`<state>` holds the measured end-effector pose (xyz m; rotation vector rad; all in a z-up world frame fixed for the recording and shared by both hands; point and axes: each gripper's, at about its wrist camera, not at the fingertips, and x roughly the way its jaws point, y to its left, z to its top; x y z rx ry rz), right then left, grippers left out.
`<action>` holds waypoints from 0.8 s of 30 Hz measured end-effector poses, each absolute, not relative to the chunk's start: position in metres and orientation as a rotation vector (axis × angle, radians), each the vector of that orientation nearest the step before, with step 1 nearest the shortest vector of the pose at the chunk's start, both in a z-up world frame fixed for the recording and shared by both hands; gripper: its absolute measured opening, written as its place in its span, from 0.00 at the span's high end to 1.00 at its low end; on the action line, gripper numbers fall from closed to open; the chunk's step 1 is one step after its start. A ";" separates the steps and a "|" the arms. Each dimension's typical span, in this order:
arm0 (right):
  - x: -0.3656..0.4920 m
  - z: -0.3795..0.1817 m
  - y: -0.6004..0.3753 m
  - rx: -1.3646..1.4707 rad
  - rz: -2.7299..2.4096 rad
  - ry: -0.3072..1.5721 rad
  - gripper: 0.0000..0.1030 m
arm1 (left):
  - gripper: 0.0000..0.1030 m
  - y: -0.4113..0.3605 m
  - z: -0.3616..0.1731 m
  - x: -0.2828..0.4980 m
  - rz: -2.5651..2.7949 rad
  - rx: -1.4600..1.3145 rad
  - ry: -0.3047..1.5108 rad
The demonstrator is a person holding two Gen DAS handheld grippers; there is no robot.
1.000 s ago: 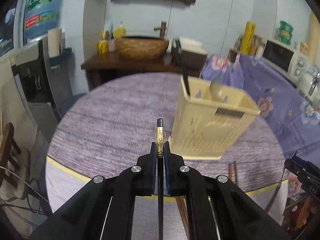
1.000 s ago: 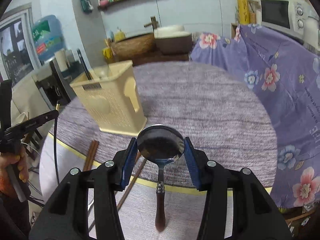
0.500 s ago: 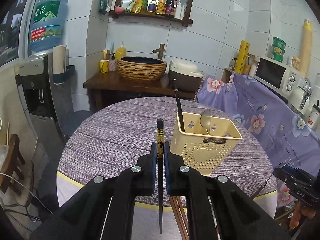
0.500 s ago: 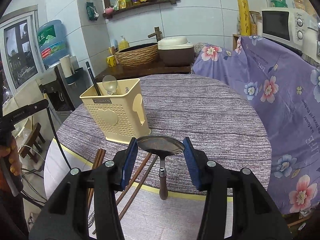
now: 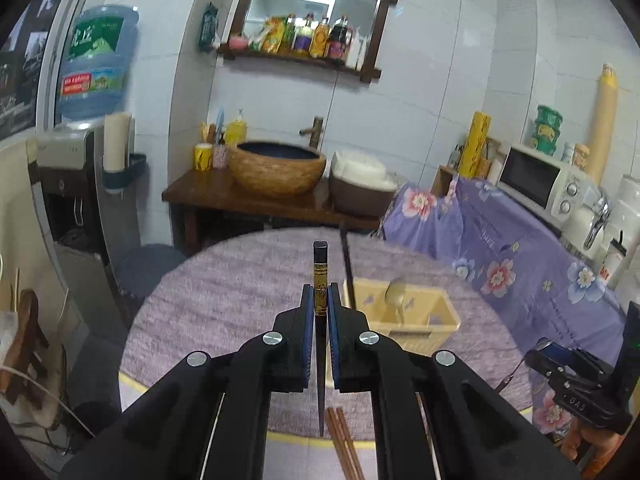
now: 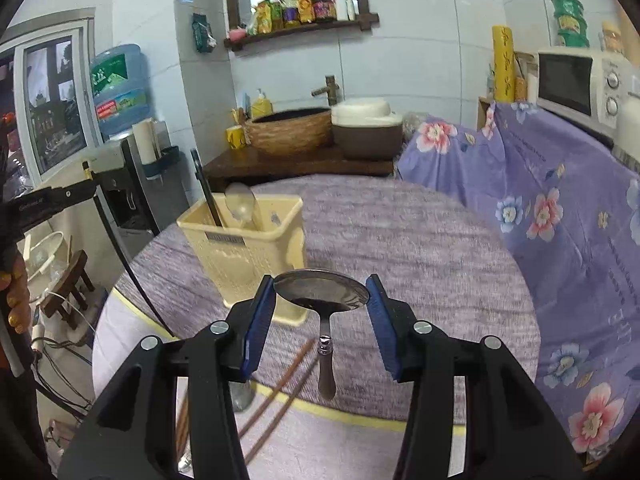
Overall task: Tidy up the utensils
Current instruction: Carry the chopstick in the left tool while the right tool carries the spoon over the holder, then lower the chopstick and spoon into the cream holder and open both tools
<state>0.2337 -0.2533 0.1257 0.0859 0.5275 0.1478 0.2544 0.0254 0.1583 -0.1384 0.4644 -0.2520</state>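
A: Between the blue pads of the left gripper (image 5: 320, 304), one black chopstick (image 5: 320, 276) with a gold band is pinched upright; the jaws are all but closed on it.

B: And in the right gripper (image 6: 321, 294), one metal spoon (image 6: 321, 290). The bowl sits flat across the gap, both pads against its rim, jaws about half apart, the brown handle hanging down toward the camera.

A: Below the spoon, on the round purple table (image 6: 420, 256), I count two brown chopsticks (image 6: 280, 384) lying slanted near the yellow-trimmed edge, and more brown sticks at the left that I can't count, since the gripper body hides them.

B: From the left wrist view two brown tips show side by side under the held chopstick.

A: Farther back stands one cream utensil basket (image 6: 244, 256). Inside it are one black chopstick (image 6: 206, 190), leaning, and one spoon (image 6: 240, 202), bowl up.

B: Behind the table, one woven basin (image 6: 292, 130), one rice cooker (image 6: 366, 126) just beside it, one microwave (image 6: 576, 80) above the flowered purple cloth (image 6: 560, 184), and one water bottle (image 6: 118, 88) on a dispenser at the left
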 end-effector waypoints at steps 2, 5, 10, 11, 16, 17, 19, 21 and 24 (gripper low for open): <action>0.240 0.151 -0.248 0.079 0.173 0.488 0.54 | 0.92 0.025 0.184 0.254 -0.260 -0.135 0.419; 0.258 0.196 -0.240 0.086 0.216 0.420 0.54 | 0.92 0.019 0.228 0.261 -0.295 -0.148 0.352; 0.296 0.236 -0.221 0.102 0.250 0.368 0.54 | 0.92 -0.007 0.259 0.284 -0.303 -0.155 0.294; 0.303 0.234 -0.217 0.097 0.244 0.368 0.54 | 0.92 -0.011 0.257 0.289 -0.301 -0.152 0.295; 0.332 0.195 -0.205 0.100 0.233 0.421 0.54 | 0.92 -0.033 0.218 0.315 -0.272 -0.132 0.341; 0.336 0.184 -0.203 0.098 0.235 0.434 0.54 | 0.92 -0.036 0.206 0.320 -0.272 -0.133 0.362; 0.342 0.165 -0.200 0.086 0.228 0.458 0.54 | 0.92 -0.038 0.186 0.328 -0.270 -0.132 0.402; 0.346 0.148 -0.198 0.087 0.228 0.486 0.54 | 0.92 -0.039 0.169 0.334 -0.271 -0.139 0.437; 0.350 0.129 -0.195 0.072 0.215 0.516 0.54 | 0.92 -0.039 0.146 0.339 -0.267 -0.131 0.478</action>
